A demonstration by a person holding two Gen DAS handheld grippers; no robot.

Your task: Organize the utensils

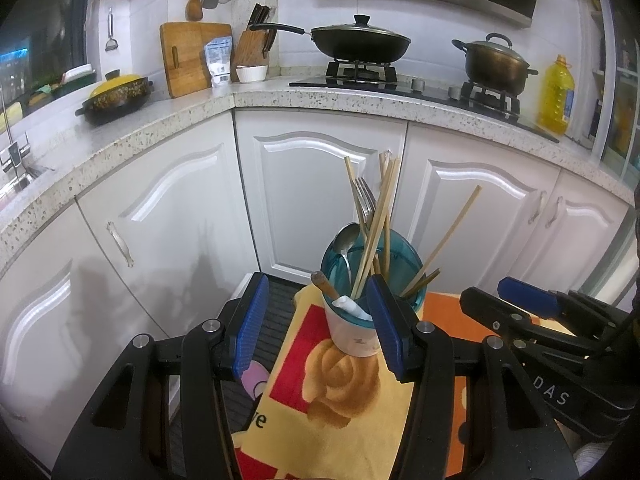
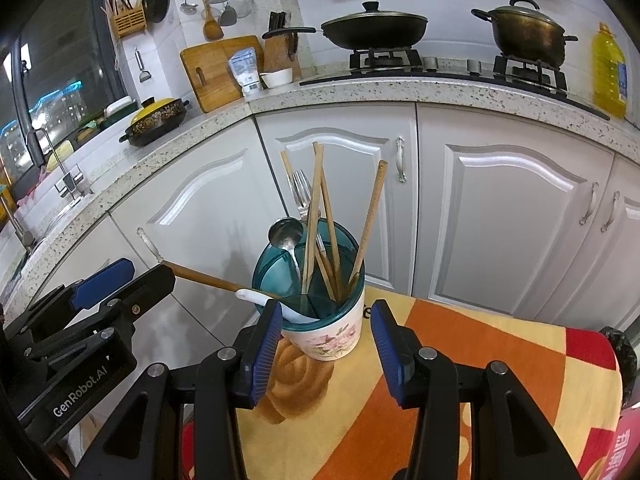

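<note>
A white floral utensil holder [image 1: 354, 336] [image 2: 332, 334] with a teal divided top stands on a colourful cloth. It holds several wooden chopsticks [image 1: 378, 220] [image 2: 320, 216], a metal fork [image 1: 364, 196] [image 2: 302, 192], a metal spoon [image 1: 346, 238] [image 2: 285, 232] and a white spatula with a wooden handle [image 2: 216, 280] leaning out to the left. My left gripper [image 1: 316, 320] is open and empty, just in front of the holder. My right gripper [image 2: 324, 344] is open and empty, its fingers either side of the holder's base. Each gripper shows in the other's view [image 1: 516, 312] [image 2: 116, 284].
The cloth [image 1: 344, 392] [image 2: 460, 380] covers a small surface in front of white cabinets [image 1: 320, 184]. Behind, the speckled counter [image 1: 312, 98] carries a wok [image 1: 360, 42], a pot [image 1: 496, 62], an oil bottle [image 1: 556, 94], a cutting board [image 1: 190, 58], a knife block and a yellow-lidded casserole [image 1: 116, 96].
</note>
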